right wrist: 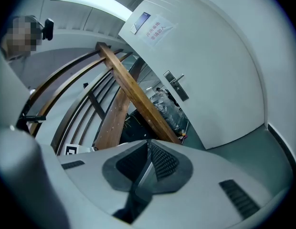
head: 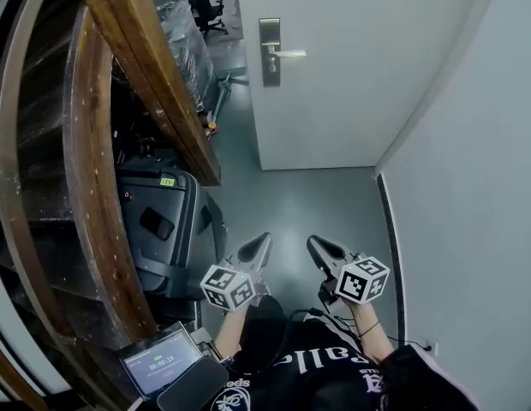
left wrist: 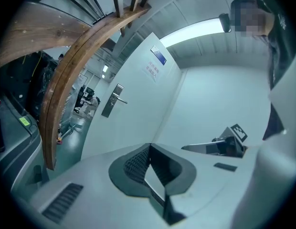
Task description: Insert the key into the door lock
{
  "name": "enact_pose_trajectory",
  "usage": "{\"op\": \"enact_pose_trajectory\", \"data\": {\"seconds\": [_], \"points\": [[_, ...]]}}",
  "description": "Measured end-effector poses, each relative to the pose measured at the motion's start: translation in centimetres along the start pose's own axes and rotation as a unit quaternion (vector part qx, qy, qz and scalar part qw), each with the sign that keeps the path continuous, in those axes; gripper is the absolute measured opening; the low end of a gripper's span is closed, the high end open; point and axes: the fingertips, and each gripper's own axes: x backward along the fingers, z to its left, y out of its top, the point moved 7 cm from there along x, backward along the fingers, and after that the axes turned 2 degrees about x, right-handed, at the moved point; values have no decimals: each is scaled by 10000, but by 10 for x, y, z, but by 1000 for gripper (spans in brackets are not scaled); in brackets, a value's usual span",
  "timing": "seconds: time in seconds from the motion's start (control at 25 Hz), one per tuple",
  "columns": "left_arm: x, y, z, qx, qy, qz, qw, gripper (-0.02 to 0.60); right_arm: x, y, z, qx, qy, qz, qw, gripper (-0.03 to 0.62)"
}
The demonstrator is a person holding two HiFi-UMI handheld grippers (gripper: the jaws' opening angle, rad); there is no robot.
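The white door (head: pixel 351 67) stands ahead, with a metal lock plate and lever handle (head: pixel 271 52) on its left side. That lock also shows small in the left gripper view (left wrist: pixel 112 100) and in the right gripper view (right wrist: pixel 175 87). My left gripper (head: pixel 264 240) and right gripper (head: pixel 313 243) are held low, side by side, well short of the door. Both point towards it. Each is shut, the jaws meeting at the tips (left wrist: pixel 150 146) (right wrist: pixel 148 142). No key shows in any view.
A curved wooden stair rail (head: pixel 154 84) runs along the left, close to the left gripper. A dark case (head: pixel 163 221) and a small screen (head: pixel 160 362) sit below it. A grey wall (head: pixel 471 187) closes the right side. Green floor (head: pixel 291 204) lies between me and the door.
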Motion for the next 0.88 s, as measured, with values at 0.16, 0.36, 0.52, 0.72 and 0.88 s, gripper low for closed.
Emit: {"op": "enact_pose_trajectory", "data": {"seconds": [0.16,0.36,0.52,0.72,0.88], "points": [[8,-26,-51,20,190,-64,9998,5,53,-8,-3,272,155,130,9994,37],[24,-69,-108,89,422,29,9991,5,106,-35,-2,291,436,311,9981,37],[39,-98,-145,39,532,200,9984,5,137,-60,1,220,638,472,9966,37],[57,-109,-171,46,622,223,9978,5,157,-75,5,149,755,539,9956,37],[66,-110,-184,-89,593,335,9976,6,166,-77,9,142,774,457,9958,37]]}}
